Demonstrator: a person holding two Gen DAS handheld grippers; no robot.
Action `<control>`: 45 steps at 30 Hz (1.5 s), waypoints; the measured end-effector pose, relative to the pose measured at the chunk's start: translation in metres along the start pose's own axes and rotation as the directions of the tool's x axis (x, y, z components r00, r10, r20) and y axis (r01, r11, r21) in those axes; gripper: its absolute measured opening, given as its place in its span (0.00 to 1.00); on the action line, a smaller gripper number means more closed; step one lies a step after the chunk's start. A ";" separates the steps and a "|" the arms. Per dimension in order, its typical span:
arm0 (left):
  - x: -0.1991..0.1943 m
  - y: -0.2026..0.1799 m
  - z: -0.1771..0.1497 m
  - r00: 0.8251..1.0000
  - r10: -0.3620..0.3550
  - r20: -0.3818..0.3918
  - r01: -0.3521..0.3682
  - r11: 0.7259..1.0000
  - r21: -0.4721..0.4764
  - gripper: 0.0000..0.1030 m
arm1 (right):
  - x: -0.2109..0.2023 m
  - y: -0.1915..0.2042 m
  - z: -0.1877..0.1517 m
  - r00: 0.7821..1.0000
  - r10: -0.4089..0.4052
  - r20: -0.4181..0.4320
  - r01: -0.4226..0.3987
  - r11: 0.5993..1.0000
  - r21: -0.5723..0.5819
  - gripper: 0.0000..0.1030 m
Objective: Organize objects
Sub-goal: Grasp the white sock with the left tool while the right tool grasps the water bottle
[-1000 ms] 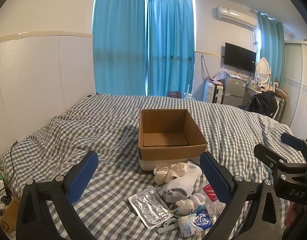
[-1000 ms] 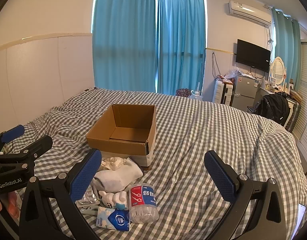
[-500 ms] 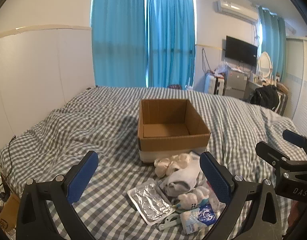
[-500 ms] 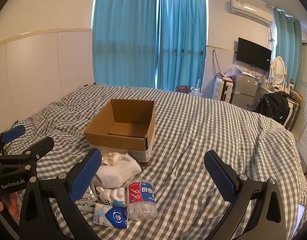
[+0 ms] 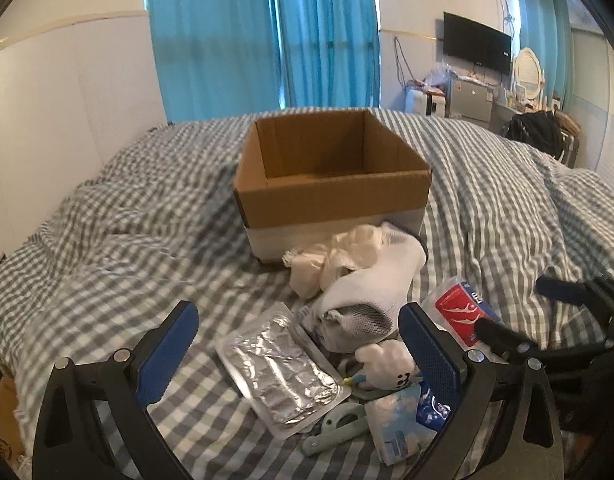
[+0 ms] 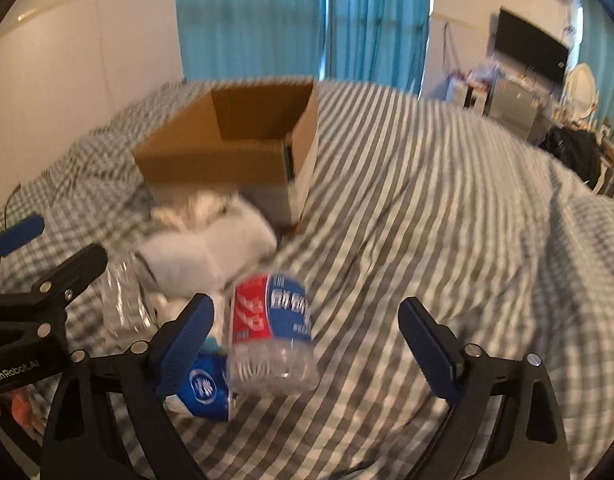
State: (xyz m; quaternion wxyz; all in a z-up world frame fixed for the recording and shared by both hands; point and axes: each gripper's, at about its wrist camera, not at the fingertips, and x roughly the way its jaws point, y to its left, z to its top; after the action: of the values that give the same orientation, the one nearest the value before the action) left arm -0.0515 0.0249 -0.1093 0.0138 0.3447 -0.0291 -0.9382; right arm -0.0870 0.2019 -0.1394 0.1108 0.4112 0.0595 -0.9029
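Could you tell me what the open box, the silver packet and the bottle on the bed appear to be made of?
Box: matte brown corrugated cardboard, with folded wall edges. Silver packet: crinkled, shiny foil, probably a blister sheet. Bottle: clear thin plastic, see-through ribbed body, glossy red and blue label.

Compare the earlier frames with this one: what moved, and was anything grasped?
Both grippers dropped toward the pile in front of the cardboard box. The left gripper hangs open above the foil blister pack; the right gripper, its jaws closing, nears the lying water bottle without touching it. Nothing grasped; objects unmoved.
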 end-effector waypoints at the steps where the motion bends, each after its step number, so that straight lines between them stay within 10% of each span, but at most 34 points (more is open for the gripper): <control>1: 0.004 -0.001 -0.001 1.000 -0.008 -0.006 0.008 1.000 0.001 0.99 | 0.007 0.002 -0.003 1.000 0.005 -0.017 -0.005 1.000 -0.006 0.84; 11: 0.050 -0.018 0.007 0.996 -0.059 -0.065 0.063 0.997 0.052 0.97 | 0.040 0.007 -0.014 0.991 0.065 -0.115 -0.070 0.997 -0.036 0.76; 18: 0.067 -0.031 0.005 0.971 -0.196 -0.135 0.207 0.975 0.075 0.58 | 0.044 -0.001 -0.014 0.985 0.113 -0.128 -0.115 0.993 -0.011 0.60; 24: 0.052 -0.030 0.005 0.971 -0.195 -0.138 0.210 0.973 0.100 0.49 | 0.035 -0.002 -0.012 0.992 0.070 -0.101 -0.072 0.997 -0.012 0.60; 45: -0.054 0.008 0.071 0.971 -0.219 0.098 0.213 0.975 0.069 0.46 | -0.065 -0.017 0.030 0.990 0.029 0.139 -0.032 0.999 0.021 0.60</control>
State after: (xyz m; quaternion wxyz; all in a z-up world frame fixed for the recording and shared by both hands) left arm -0.0563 0.0225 -0.0204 -0.0997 0.2964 -0.0194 -0.9496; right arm -0.0718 0.2218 -0.0705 0.1236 0.3495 0.0352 -0.9281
